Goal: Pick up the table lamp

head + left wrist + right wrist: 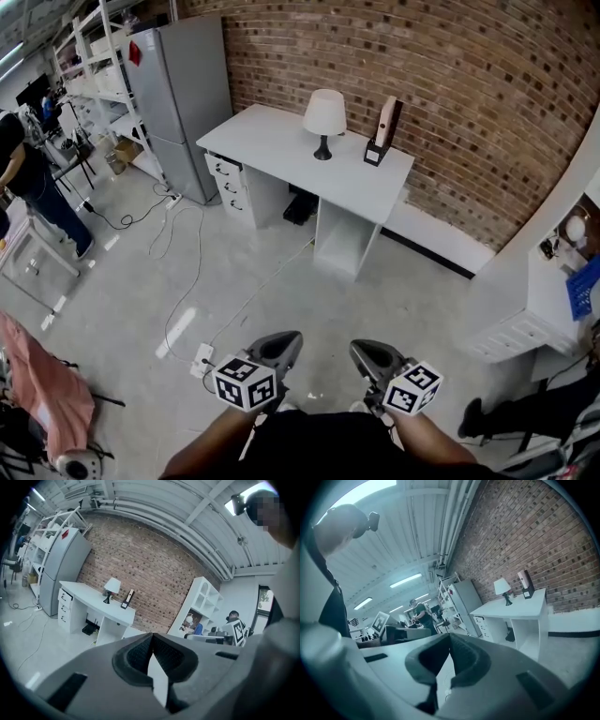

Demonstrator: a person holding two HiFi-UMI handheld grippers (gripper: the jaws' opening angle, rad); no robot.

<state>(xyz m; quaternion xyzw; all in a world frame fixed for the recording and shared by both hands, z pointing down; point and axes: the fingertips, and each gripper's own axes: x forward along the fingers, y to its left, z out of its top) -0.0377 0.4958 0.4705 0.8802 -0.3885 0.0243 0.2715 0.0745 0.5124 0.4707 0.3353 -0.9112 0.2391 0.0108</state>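
White table lamp (323,120) stands on a white desk (272,141) against the brick wall (450,84), just beside a file holder (382,131). The left gripper (281,347) and right gripper (368,354) hang low, well apart from it. Left gripper view: jaws clenched together, nothing between them, lamp far ahead. Right gripper view: jaws likewise clenched and empty, lamp at right.

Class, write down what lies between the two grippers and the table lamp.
In the head view, only open grey floor crossed by a thin cable, then the white desk bearing the table lamp.
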